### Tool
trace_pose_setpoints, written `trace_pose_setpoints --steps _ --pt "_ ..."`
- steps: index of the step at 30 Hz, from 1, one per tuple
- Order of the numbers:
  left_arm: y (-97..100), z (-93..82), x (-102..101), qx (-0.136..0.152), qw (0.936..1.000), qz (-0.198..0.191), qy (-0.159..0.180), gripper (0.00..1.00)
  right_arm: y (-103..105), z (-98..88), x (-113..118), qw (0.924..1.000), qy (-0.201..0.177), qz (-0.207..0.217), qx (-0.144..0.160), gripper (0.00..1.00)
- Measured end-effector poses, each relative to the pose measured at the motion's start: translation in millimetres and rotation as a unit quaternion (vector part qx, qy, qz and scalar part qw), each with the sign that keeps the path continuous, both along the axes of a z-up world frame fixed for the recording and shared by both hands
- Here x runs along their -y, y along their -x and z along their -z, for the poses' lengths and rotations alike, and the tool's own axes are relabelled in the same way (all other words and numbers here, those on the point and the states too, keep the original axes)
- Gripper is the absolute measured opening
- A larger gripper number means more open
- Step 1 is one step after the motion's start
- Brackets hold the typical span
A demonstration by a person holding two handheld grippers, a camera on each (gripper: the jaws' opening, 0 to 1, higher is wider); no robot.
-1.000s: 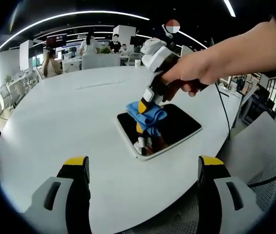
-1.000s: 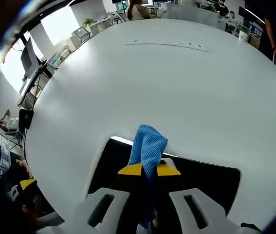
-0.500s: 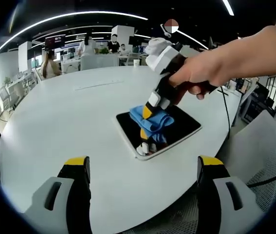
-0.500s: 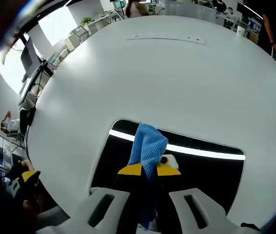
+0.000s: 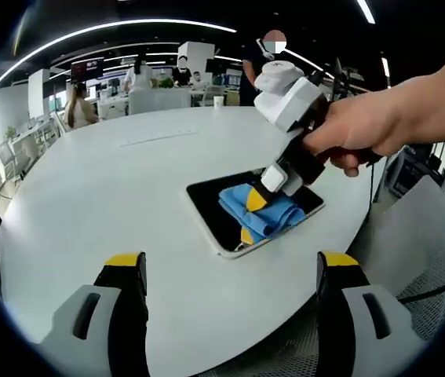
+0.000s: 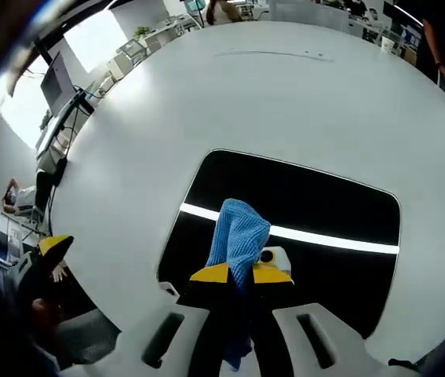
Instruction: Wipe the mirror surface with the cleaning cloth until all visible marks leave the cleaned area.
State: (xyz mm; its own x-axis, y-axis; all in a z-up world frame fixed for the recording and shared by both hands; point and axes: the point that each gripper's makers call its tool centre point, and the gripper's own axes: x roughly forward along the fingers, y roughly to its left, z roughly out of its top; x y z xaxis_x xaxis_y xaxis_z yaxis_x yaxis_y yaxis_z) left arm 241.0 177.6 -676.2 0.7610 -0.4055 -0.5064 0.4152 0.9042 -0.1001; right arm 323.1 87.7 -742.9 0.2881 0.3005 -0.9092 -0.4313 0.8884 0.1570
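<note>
A: Right gripper view is showing the cleaning cloth (image 6: pixel 238 236) bunched up between the yellow-tipped jaws of the right gripper (image 6: pixel 241 274). Are they clamping it?

B: Yes. The jaws are clenched on the blue cloth, and the cloth is pressing down onto the mirror (image 6: pixel 324 212), near the mirror's close edge.

A: Where is the mirror lying?

B: It is lying flat on the white round worktop (image 6: pixel 285 102), with its dark rectangular face extending away from the jaws and out to both sides. Its long axis is running across this view. Most of the unwiped face appears to be lying ahead of the cloth, so the next stroke probably needs to travel forward, away from the near edge.

A: Which gripper is nearer?

B: The right gripper is on the mirror. The left gripper (image 5: pixel 230 271) is hanging well apart from it, near the worktop edge, with its jaws spread wide and holding nothing.

A: What is the left gripper view adding?

B: It is showing, from the side, the hand (image 5: pixel 359 133) steering the right gripper (image 5: pixel 265 196) at a tilt, the cloth (image 5: pixel 265 212) sitting towards one end of the mirror (image 5: pixel 214 208), and people at desks behind. The right gripper view is showing a bright light strip reflected across the glass. Marks are too small to judge in either view.
</note>
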Motion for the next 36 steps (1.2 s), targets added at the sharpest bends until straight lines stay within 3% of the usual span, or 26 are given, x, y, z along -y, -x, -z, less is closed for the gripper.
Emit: trace_pose_setpoints --steps 12,22,36 --pt "2.0 -2.0 1 -0.002 1.0 0.002 -0.002 0.86 28 -0.5 2 0.9998 -0.011 -0.011 -0.015 0.02" --pt "2.3 -1.8 1 -0.002 1.0 0.004 -0.004 0.84 30 -3.3 5 0.9997 -0.011 -0.015 -0.016 0.02" --pt "2.6 -1.7 3 -0.002 1.0 0.007 -0.006 0.84 26 -4.4 40 0.9998 -0.008 0.006 -0.02 0.02"
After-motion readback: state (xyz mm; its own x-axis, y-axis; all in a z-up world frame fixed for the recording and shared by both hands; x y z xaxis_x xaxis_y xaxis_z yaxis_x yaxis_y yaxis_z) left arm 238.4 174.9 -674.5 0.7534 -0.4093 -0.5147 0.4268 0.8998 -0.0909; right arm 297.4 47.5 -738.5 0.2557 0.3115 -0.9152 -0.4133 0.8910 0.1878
